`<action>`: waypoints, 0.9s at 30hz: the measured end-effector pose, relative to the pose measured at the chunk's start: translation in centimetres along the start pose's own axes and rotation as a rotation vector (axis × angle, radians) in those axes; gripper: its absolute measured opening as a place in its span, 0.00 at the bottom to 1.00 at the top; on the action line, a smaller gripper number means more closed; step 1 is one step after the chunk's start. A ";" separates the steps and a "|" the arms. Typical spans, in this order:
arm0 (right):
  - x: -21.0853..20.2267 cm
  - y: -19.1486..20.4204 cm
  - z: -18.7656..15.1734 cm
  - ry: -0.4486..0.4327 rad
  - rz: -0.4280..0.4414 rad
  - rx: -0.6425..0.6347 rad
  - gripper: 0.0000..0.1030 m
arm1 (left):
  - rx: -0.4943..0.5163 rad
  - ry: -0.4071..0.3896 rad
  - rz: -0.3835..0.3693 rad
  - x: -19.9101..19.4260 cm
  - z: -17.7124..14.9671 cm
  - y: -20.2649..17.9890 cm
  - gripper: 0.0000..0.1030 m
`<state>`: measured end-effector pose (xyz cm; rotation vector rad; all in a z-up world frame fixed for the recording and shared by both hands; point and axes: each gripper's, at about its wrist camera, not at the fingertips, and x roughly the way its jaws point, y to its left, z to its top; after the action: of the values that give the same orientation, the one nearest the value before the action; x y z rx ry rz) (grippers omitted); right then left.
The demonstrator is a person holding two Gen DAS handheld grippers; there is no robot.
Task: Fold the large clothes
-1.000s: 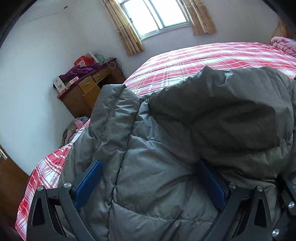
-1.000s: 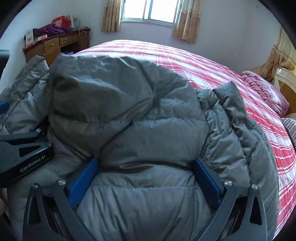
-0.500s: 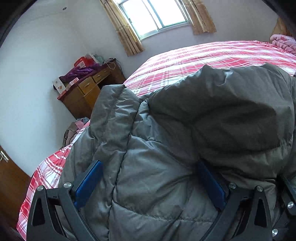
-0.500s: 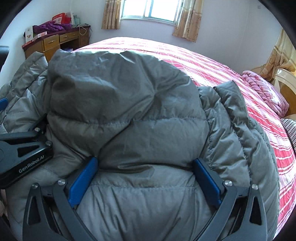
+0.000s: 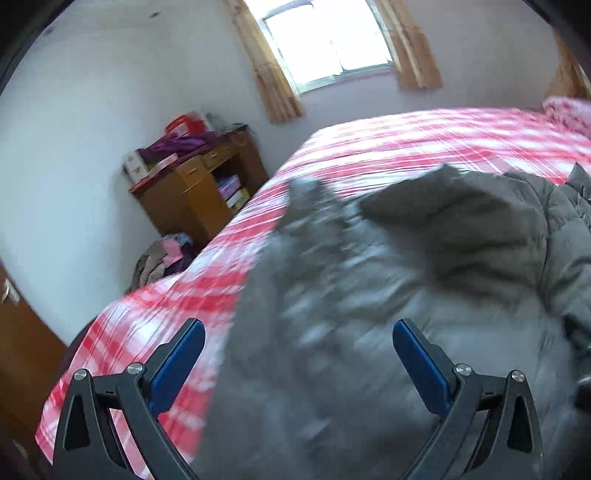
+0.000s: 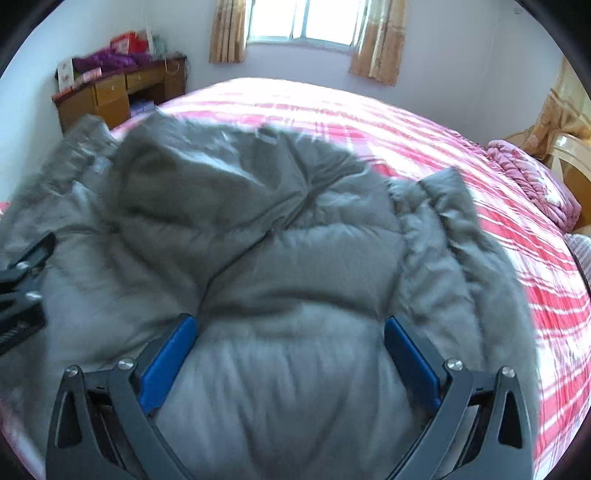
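A grey quilted down jacket lies bunched on the red plaid bed, its hood folded over the body. It also shows in the left wrist view, blurred by motion. My left gripper is open and hovers above the jacket's left edge, holding nothing. My right gripper is open, its blue pads wide apart over the jacket's puffy middle. The left gripper's black frame shows at the left edge of the right wrist view.
A wooden desk piled with boxes and purple cloth stands by the wall left of the bed. Clothes lie heaped on the floor beside it. A pink blanket lies at the bed's right side. A curtained window is behind.
Both grippers have lifted back off the jacket, which now sits lower and further away. The left gripper has swung left, so bare bedsheet shows under its left finger.
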<state>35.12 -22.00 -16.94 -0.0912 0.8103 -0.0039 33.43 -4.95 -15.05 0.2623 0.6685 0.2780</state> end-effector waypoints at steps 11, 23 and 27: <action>-4.8 1.3 -5.2 -0.067 -0.012 -0.022 1.00 | -0.210 0.155 -0.026 1.6 -5.4 5.2 0.99; -6.1 2.6 -4.7 -0.121 0.018 -0.028 1.00 | -0.331 0.181 -0.068 1.0 -6.2 6.5 0.99; -3.8 3.8 -6.4 -0.090 -0.017 -0.059 1.00 | -0.357 0.200 -0.131 2.0 -6.4 6.0 0.99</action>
<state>27.75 -18.60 -18.92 -0.1530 0.7197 0.0084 29.84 2.31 -19.09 -0.1526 0.8154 0.2952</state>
